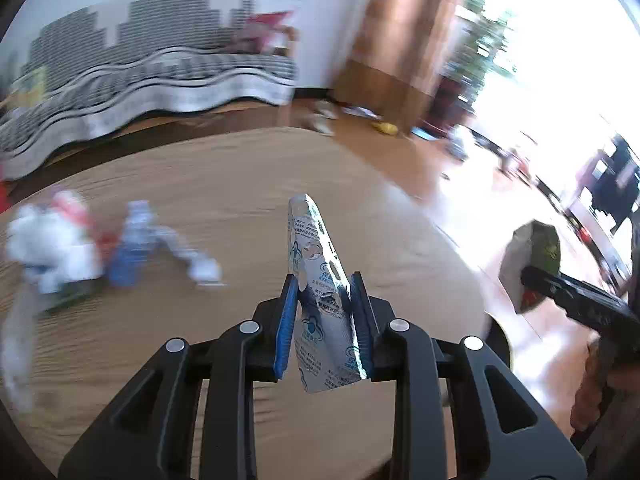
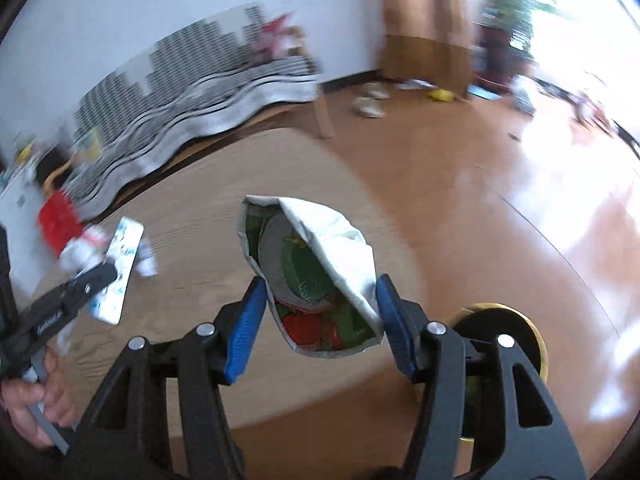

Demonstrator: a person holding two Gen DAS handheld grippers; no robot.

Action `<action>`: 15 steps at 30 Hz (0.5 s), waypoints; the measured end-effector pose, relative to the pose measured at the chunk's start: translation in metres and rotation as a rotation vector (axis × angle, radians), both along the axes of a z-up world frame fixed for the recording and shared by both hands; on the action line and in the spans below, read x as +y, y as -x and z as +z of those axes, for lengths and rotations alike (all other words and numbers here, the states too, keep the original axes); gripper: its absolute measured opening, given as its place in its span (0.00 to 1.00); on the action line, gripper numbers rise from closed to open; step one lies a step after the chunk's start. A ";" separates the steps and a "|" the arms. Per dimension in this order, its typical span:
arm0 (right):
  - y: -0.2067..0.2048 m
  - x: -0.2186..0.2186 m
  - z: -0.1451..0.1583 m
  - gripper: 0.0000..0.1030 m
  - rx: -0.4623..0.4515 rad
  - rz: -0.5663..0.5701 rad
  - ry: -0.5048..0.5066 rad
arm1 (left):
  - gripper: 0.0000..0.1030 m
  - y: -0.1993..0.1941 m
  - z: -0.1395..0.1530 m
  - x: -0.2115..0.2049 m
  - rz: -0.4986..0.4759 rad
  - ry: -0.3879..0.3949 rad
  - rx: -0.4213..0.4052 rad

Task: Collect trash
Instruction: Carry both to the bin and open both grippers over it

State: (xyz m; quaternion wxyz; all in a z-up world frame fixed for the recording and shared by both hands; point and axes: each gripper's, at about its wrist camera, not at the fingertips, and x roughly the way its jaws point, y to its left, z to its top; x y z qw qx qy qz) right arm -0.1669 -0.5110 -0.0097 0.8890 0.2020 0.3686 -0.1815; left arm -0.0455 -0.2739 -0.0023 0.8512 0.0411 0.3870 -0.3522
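Left wrist view, silver wrapper [image 1: 316, 280] clamped between left gripper [image 1: 325, 300] pads, upright.

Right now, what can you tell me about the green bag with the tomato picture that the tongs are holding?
The green snack bag is a crumpled, empty-looking foil packet: silvery on one side, green with red tomatoes printed on the other. Its top is folded over, showing the pale lining. It hangs in the air above the round wooden table, pinched between the blue pads of the right tongs. Nothing else touches it.
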 end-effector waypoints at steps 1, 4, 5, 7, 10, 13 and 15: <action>0.013 -0.013 -0.004 0.54 0.003 -0.029 -0.008 | 0.25 0.013 -0.004 -0.022 -0.042 -0.004 -0.004; 0.059 -0.061 -0.019 0.55 0.020 -0.134 -0.032 | 0.25 0.047 -0.016 -0.072 -0.146 -0.011 -0.003; 0.071 -0.072 -0.024 0.55 0.026 -0.160 -0.042 | 0.25 0.056 -0.021 -0.087 -0.178 -0.013 -0.001; 0.094 -0.092 -0.036 0.55 0.041 -0.207 -0.062 | 0.25 0.079 -0.033 -0.120 -0.244 -0.024 0.005; 0.120 -0.120 -0.055 0.55 0.077 -0.268 -0.095 | 0.25 0.101 -0.048 -0.153 -0.311 -0.027 0.023; 0.137 -0.138 -0.076 0.55 0.125 -0.309 -0.145 | 0.25 0.122 -0.060 -0.181 -0.368 -0.040 0.031; 0.142 -0.146 -0.089 0.55 0.173 -0.329 -0.177 | 0.25 0.134 -0.068 -0.195 -0.398 -0.053 0.037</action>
